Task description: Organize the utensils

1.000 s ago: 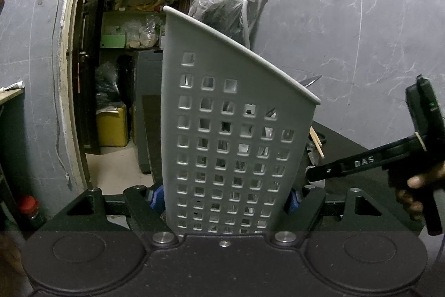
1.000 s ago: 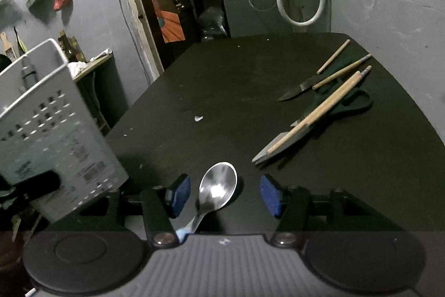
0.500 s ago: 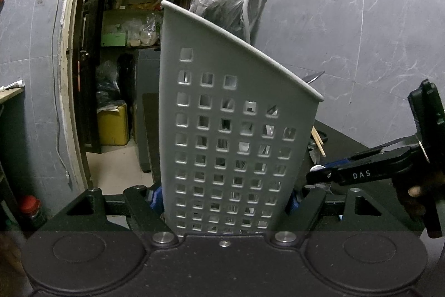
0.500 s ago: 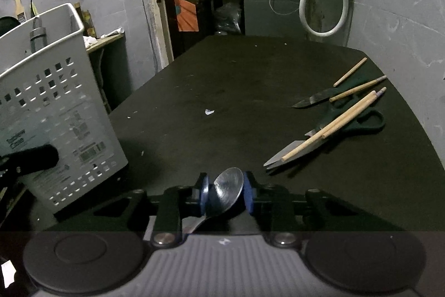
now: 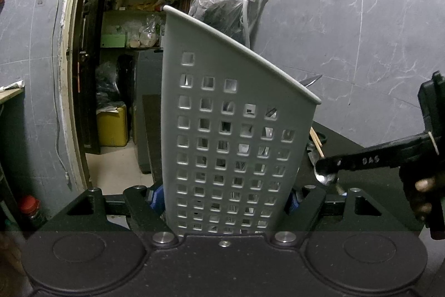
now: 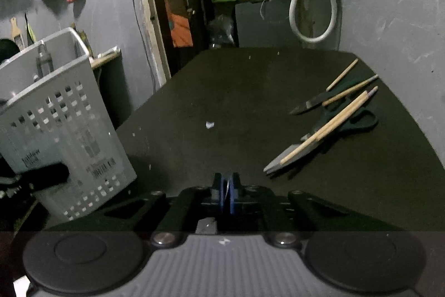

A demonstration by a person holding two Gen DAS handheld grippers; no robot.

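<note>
The left hand-held gripper [image 5: 222,199] points slightly downward, its blue pads clamped on the grey basket [image 5: 233,135]. At its 3 o'clock, the right hand-held gripper [image 6: 227,192] has just been closing, pads pinching the spoon [image 6: 228,189].

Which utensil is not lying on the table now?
The spoon: the right gripper is shut on it, while the scissors, knife and chopsticks lie on the table.

The basket [image 6: 64,127] is standing on the table [image 6: 222,102] to the left of the right tongs [image 6: 227,192], leaning. Ahead and to the right of those tongs the scissors [image 6: 328,132] are lying, chopsticks [image 6: 328,124] resting across them, a knife [image 6: 311,103] just beyond.
</note>
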